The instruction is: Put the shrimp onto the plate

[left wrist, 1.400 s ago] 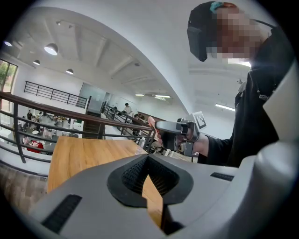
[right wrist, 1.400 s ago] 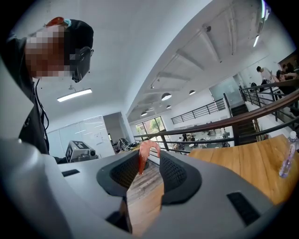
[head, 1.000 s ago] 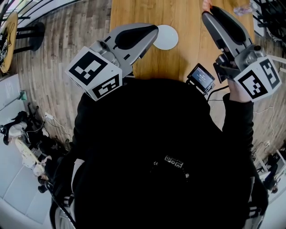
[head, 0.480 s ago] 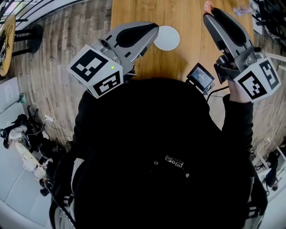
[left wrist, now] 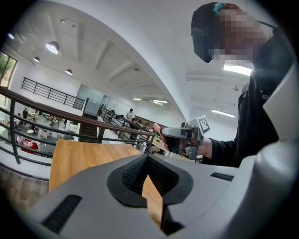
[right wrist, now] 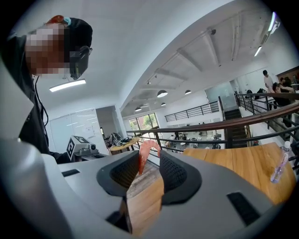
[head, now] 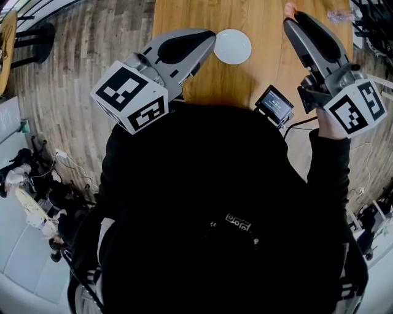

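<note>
A pinkish-orange curved shrimp [right wrist: 144, 155] sits between the tips of my right gripper [right wrist: 148, 158], which is shut on it. In the head view that gripper [head: 288, 17] is held above the far right of the wooden table [head: 258, 67], with the shrimp [head: 288, 8] poking out at its tip. The white round plate [head: 233, 46] lies on the table's middle, just right of my left gripper [head: 213, 38]. The left gripper [left wrist: 147, 156] has its tips together and nothing between them. The left gripper view also shows the shrimp [left wrist: 157, 132] in the right gripper.
A small device with a screen [head: 274, 104] sits at the table's near edge between the two grippers. A clear plastic bottle [right wrist: 279, 168] stands on the table's far right. Wooden floor [head: 80, 61] lies left of the table, and a railing [right wrist: 224, 126] runs beyond it.
Both grippers have barely moved. The head view has shifted a little, so the plate shows more fully beside the left gripper's tip. The shrimp stays in the right gripper.
</note>
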The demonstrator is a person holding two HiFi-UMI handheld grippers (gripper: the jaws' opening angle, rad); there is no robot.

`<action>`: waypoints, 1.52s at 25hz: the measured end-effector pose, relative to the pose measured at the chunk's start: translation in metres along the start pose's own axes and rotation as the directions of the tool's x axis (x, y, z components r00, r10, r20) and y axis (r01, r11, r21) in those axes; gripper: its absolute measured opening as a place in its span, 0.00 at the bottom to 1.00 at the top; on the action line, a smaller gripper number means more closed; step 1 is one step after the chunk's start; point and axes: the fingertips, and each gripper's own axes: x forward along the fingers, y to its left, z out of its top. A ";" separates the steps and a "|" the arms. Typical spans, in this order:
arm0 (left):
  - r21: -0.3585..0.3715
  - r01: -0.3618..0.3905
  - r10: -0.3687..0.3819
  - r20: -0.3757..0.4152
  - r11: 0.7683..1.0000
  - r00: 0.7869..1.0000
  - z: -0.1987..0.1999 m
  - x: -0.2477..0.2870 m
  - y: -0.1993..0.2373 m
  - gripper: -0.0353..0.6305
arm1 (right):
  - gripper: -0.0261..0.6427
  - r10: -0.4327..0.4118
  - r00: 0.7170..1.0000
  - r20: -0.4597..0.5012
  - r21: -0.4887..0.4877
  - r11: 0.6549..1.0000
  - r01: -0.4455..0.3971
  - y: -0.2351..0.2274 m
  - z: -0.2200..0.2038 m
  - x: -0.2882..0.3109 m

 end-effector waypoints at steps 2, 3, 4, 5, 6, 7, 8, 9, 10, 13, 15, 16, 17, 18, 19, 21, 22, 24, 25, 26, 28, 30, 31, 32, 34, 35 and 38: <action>-0.005 -0.010 0.010 -0.003 1.000 1.000 -0.013 0.000 -0.003 0.05 | 0.26 0.002 1.000 -0.012 -0.001 1.000 -0.002 -0.002 -0.013 -0.004; -0.008 -0.013 0.013 -0.003 1.000 1.000 -0.018 -0.001 -0.004 0.05 | 0.26 0.004 1.000 -0.021 -0.005 1.000 -0.004 -0.002 -0.017 -0.004; -0.011 -0.016 0.016 -0.005 1.000 1.000 -0.021 -0.001 -0.005 0.05 | 0.26 0.006 1.000 -0.029 -0.004 1.000 -0.006 -0.003 -0.021 -0.004; -0.016 -0.020 0.019 -0.008 1.000 1.000 -0.025 -0.002 -0.006 0.05 | 0.26 0.009 0.999 -0.037 -0.001 1.000 -0.009 -0.004 -0.025 -0.006; -0.021 -0.023 0.022 -0.011 1.000 1.000 -0.029 -0.001 -0.009 0.05 | 0.26 0.011 0.999 -0.045 0.001 1.000 -0.011 -0.005 -0.030 -0.008; -0.025 -0.025 0.025 -0.014 0.999 1.000 -0.032 0.001 -0.011 0.05 | 0.26 0.013 0.998 -0.054 0.002 1.000 -0.013 -0.007 -0.034 -0.010; -0.030 -0.028 0.027 -0.016 0.999 1.000 -0.035 0.003 -0.011 0.05 | 0.26 0.015 0.998 -0.064 0.000 1.000 -0.015 -0.010 -0.037 -0.009; -0.036 -0.031 0.030 -0.019 0.999 0.999 -0.037 0.005 -0.010 0.05 | 0.26 0.017 0.997 -0.076 -0.003 1.000 -0.018 -0.014 -0.039 -0.007; -0.042 -0.034 0.033 -0.022 0.999 0.999 -0.039 0.005 -0.008 0.05 | 0.26 0.021 0.996 -0.088 -0.006 1.000 -0.021 -0.016 -0.042 -0.004; -0.060 -0.049 0.048 -0.028 0.997 0.998 -0.048 0.004 -0.004 0.05 | 0.26 0.035 0.992 -0.122 -0.007 0.999 -0.036 -0.022 -0.053 0.005; -0.079 -0.064 0.061 -0.030 0.995 0.998 -0.043 0.001 0.005 0.05 | 0.26 0.047 0.988 -0.145 -0.006 0.999 -0.048 -0.025 -0.050 0.019; -0.091 -0.071 0.069 -0.030 0.993 0.997 -0.037 -0.002 0.009 0.05 | 0.26 0.052 0.986 -0.157 -0.005 0.999 -0.054 -0.026 -0.045 0.026; -0.100 -0.078 0.075 -0.029 0.992 0.997 -0.033 -0.006 0.013 0.05 | 0.26 0.057 0.984 -0.168 -0.005 0.998 -0.058 -0.026 -0.041 0.033; -0.105 -0.083 0.080 -0.026 0.991 0.996 -0.032 -0.010 0.017 0.05 | 0.26 0.060 0.982 -0.177 -0.005 0.998 -0.062 -0.026 -0.042 0.040; -0.108 -0.087 0.085 -0.026 0.990 0.996 -0.037 -0.014 0.022 0.05 | 0.26 0.063 0.981 -0.185 -0.005 0.998 -0.065 -0.027 -0.048 0.048; -0.115 -0.099 0.096 -0.030 0.988 0.995 -0.054 -0.018 0.031 0.05 | 0.26 0.071 0.978 -0.198 -0.007 0.997 -0.074 -0.030 -0.069 0.061; -0.121 -0.107 0.104 -0.032 0.987 0.994 -0.060 -0.019 0.034 0.05 | 0.26 0.075 0.976 -0.204 -0.007 0.997 -0.078 -0.032 -0.078 0.065; -0.134 -0.122 0.119 -0.032 0.983 0.992 -0.064 -0.019 0.029 0.05 | 0.26 0.083 0.973 -0.215 -0.005 0.996 -0.087 -0.035 -0.085 0.063; -0.139 -0.128 0.125 -0.031 0.982 0.992 -0.064 -0.018 0.025 0.05 | 0.26 0.086 0.971 -0.221 -0.005 0.996 -0.089 -0.036 -0.086 0.060; -0.142 -0.133 0.130 -0.029 0.981 0.991 -0.064 -0.018 0.021 0.05 | 0.26 0.087 0.970 -0.227 -0.006 0.996 -0.091 -0.037 -0.087 0.057; -0.149 -0.141 0.139 -0.025 0.979 0.990 -0.066 -0.020 0.017 0.05 | 0.26 0.087 0.967 -0.241 -0.010 0.996 -0.092 -0.040 -0.091 0.057; -0.158 -0.149 0.147 -0.022 0.976 0.989 -0.067 -0.024 0.017 0.05 | 0.26 0.085 0.962 -0.259 -0.011 0.996 -0.091 -0.041 -0.095 0.060; -0.162 -0.152 0.150 -0.021 0.975 0.988 -0.068 -0.027 0.017 0.05 | 0.26 0.083 0.960 -0.268 -0.010 0.996 -0.089 -0.042 -0.098 0.063; -0.168 -0.155 0.154 -0.019 0.974 0.988 -0.068 -0.029 0.017 0.05 | 0.26 0.083 0.957 -0.276 -0.010 0.996 -0.089 -0.041 -0.100 0.065; -0.182 -0.163 0.163 -0.017 0.970 0.986 -0.071 -0.034 0.017 0.05 | 0.26 0.085 0.953 -0.291 -0.010 0.996 -0.092 -0.041 -0.106 0.070; -0.188 -0.166 0.166 -0.017 0.968 0.986 -0.073 -0.035 0.016 0.05 | 0.26 0.086 0.951 -0.298 -0.009 0.996 -0.093 -0.041 -0.110 0.072; -0.201 -0.170 0.171 -0.014 0.965 0.985 -0.073 -0.038 0.011 0.05 | 0.26 0.081 0.942 -0.327 -0.012 0.996 -0.090 -0.044 -0.119 0.076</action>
